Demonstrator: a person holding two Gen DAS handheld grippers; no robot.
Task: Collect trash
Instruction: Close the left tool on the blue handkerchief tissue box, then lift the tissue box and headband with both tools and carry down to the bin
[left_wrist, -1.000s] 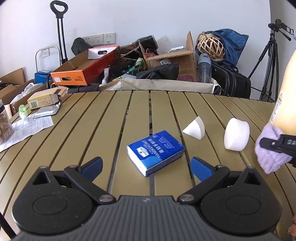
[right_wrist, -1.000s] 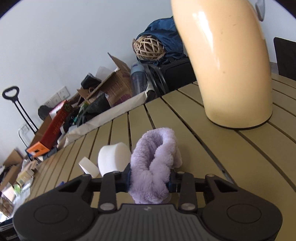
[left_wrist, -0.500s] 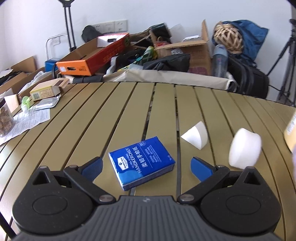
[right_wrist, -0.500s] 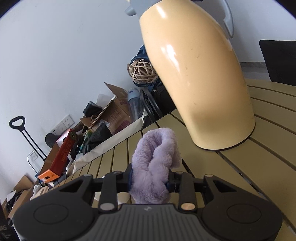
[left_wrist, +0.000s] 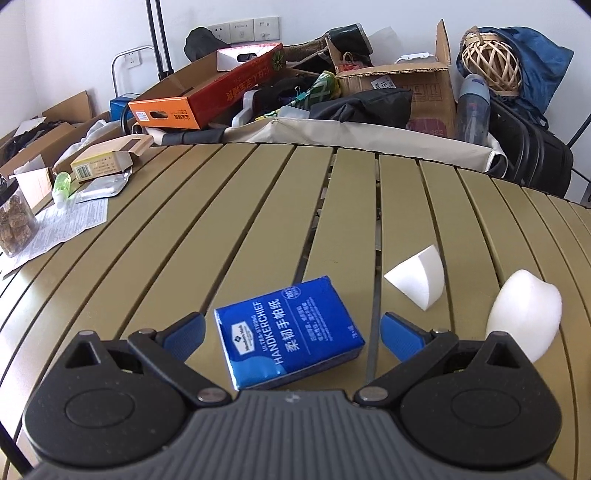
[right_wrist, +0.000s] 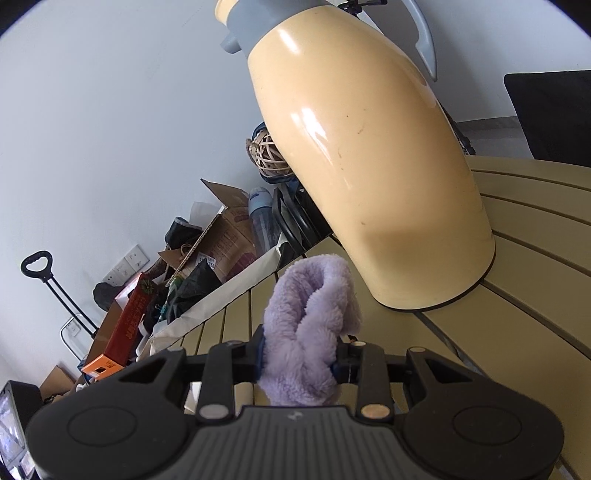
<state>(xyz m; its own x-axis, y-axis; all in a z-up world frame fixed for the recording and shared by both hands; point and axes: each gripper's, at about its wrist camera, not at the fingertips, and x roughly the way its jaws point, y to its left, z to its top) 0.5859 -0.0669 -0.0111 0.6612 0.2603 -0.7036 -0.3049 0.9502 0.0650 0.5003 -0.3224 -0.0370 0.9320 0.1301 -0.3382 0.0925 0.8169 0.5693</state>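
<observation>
On the bench (left_wrist: 229, 206) — left tongs (left_wrist: 291, 328) spread wide, astride blue handkerchief pack (left_wrist: 288, 338), not gripping | right tongs (right_wrist: 301, 356) clamped on lilac fleece cloth (right_wrist: 310, 325)

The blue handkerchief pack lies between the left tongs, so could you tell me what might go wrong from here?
1. The blue handkerchief pack lies skewed between the open left tongs, so closing may pinch its corners and twist it free.
2. The white foam wedge and rounded foam piece sit close by and could get knocked.
3. The right tongs, clamping a purple cloth, are near the cream jug and might bump it.
</observation>
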